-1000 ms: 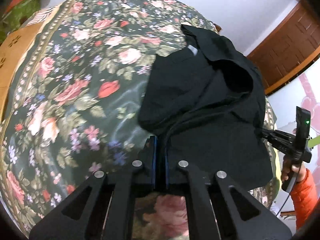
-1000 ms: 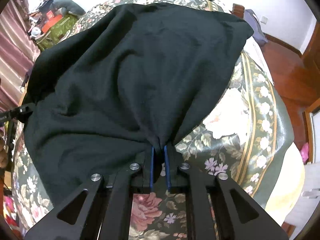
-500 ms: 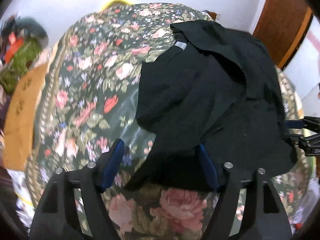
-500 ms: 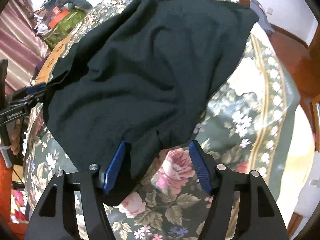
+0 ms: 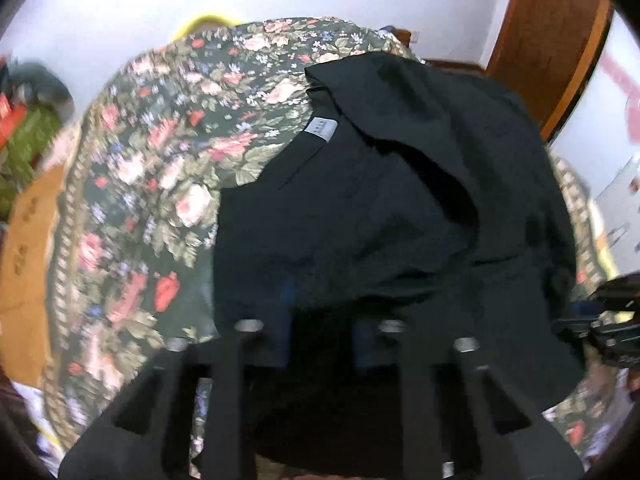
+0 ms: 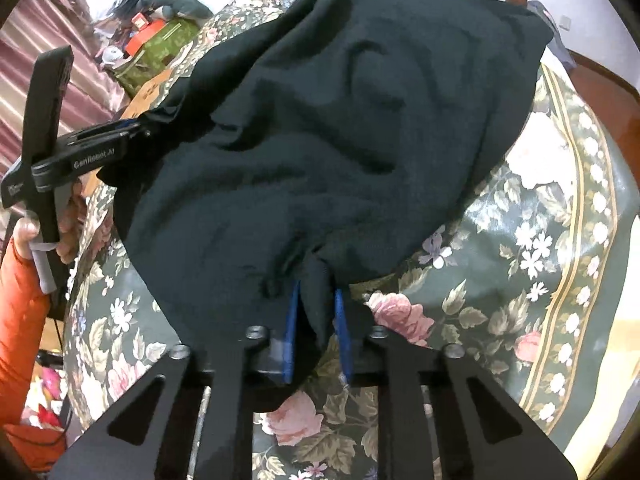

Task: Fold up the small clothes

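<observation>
On floral bedspread [image 6: 540, 248] | black garment [image 6: 340, 120] extends far from right gripper [image 6: 316, 320], clamped on near hem | left gripper [image 6: 132, 130] pinches left edge

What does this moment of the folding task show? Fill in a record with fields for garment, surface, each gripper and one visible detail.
garment: black garment, rumpled, not yet folded flat
surface: floral bedspread, under the garment
right gripper: blue pads closed on a bunched near edge of the cloth
left gripper: at the garment's far left edge, apparently pinching it
detail: grey label showing at the neckline
</observation>
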The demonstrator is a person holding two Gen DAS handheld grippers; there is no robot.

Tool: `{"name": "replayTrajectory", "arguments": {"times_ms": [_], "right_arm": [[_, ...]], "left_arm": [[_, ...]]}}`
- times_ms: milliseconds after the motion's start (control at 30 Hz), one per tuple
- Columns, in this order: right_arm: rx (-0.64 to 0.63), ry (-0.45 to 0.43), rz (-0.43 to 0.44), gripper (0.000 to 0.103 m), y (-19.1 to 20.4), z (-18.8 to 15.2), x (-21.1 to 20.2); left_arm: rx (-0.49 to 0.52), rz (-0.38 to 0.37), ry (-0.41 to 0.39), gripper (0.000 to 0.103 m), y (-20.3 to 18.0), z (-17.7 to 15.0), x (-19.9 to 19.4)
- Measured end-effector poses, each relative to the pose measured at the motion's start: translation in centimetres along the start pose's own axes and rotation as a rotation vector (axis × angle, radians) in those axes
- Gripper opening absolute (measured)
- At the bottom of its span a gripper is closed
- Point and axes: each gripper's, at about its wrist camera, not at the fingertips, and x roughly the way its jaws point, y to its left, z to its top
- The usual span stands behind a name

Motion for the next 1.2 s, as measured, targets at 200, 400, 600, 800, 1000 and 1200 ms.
{"name": "replayTrajectory", "arguments": {"times_ms": [200, 400, 600, 800, 1000, 1200], "right_arm": [[-0.04, -0.004, -0.016, 0.006, 0.2, -0.4, -0.7], [-0.093, -0.01, -0.024, 0.005, 1.0, -1.0, -1.2], [-0.102, -0.02, -0.045, 0.004, 0.4, -1.6, -2.1], [-0.08, -0.014, -0.119, 0.004, -1.5, -2.2, -2.7], [-0.1, -0.052, -0.146, 0.008, -0.5, -1.1, -4.1], [-0.152, -0.172, -0.176, 0.049, 0.7, 0.6, -5.9]], "left_arm": [[-0.131, -0.097, 0.017, 0.014, 2.3, -1.4, -1.1], [-0.253, -0.19, 0.058, 0.012, 4.0, -5.2, -4.5], [-0.347, -0.291, 0.11, 0.012, 4.5, -10.3, -7.5], [-0.298, -0.284, 0.098, 0.02, 2.6, -13.3, -9.4], [-0.161, -0.007, 0.024, 0.053, 1.7, -13.3, -11.0], [-0.115, 0.163, -0.02, 0.053, 3.9, -11.3, -12.2]]}}
